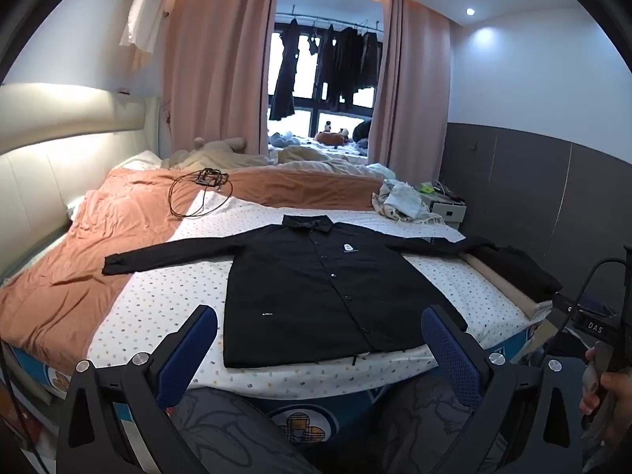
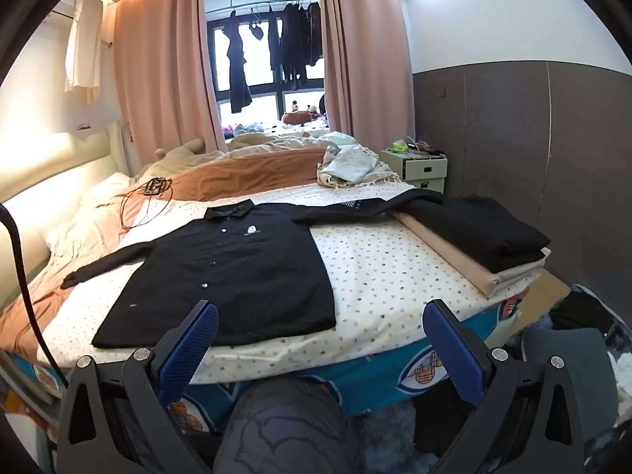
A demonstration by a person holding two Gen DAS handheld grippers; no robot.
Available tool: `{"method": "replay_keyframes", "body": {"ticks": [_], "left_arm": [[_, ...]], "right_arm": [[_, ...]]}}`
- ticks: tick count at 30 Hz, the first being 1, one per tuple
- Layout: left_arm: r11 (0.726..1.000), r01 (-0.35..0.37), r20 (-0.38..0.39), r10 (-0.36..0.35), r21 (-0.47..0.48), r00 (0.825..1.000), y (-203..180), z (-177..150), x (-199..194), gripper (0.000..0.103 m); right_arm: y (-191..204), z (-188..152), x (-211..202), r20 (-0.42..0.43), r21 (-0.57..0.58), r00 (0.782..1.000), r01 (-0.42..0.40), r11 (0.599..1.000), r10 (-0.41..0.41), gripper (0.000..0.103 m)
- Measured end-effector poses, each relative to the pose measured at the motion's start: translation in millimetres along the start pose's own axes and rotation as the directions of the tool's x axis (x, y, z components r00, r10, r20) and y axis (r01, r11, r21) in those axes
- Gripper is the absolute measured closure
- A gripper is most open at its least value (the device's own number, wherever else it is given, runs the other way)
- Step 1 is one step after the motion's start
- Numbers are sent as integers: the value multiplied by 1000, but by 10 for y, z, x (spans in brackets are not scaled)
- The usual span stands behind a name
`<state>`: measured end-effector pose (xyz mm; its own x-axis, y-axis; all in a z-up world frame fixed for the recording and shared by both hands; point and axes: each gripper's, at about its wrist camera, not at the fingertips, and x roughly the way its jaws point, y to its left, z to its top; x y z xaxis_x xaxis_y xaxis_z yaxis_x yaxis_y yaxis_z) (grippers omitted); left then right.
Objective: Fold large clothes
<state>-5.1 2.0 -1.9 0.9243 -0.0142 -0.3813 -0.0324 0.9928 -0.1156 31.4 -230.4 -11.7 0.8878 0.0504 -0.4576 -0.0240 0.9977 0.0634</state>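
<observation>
A black long-sleeved button shirt [image 1: 316,288] lies flat and face up on the dotted white sheet [image 1: 166,308], collar away from me, both sleeves spread out. It also shows in the right wrist view [image 2: 229,276]. My left gripper [image 1: 320,339] is open and empty, held above the bed's near edge just short of the shirt's hem. My right gripper [image 2: 320,339] is open and empty, over the near edge to the right of the shirt's hem.
A stack of folded black and beige clothes [image 2: 478,237] sits on the bed's right edge. An orange blanket [image 1: 98,237] with a black cable [image 1: 201,193] lies left. Crumpled light cloths [image 2: 351,166] lie at the back right, next to a nightstand [image 2: 418,166]. My knees [image 2: 276,426] are below.
</observation>
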Motion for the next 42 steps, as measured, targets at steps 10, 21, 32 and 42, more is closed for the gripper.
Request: {"method": "replay_keyframes", "body": {"ticks": [10,21,32,42], "left_arm": [[1000,2,16,-3,28,1000,-61,-14,-11,0],[1000,5,21,-6,29,1000,-82,-6,-67,0],[999,13,21,-14,39,1000,-110,-25,-111,0],[999,30,29,-31,35,999,-141,-49,-177,0]], "right_arm": [[-19,-24,-24,6,14,1000,9,1000,-9,0],[-9,-24,-73,27,11,999,22,1000,-22,0],[-10,-29,-83,31,18,999,30,999,-30,0],[-36,-15,-59,21,18,999,40,999,-40,0]]}}
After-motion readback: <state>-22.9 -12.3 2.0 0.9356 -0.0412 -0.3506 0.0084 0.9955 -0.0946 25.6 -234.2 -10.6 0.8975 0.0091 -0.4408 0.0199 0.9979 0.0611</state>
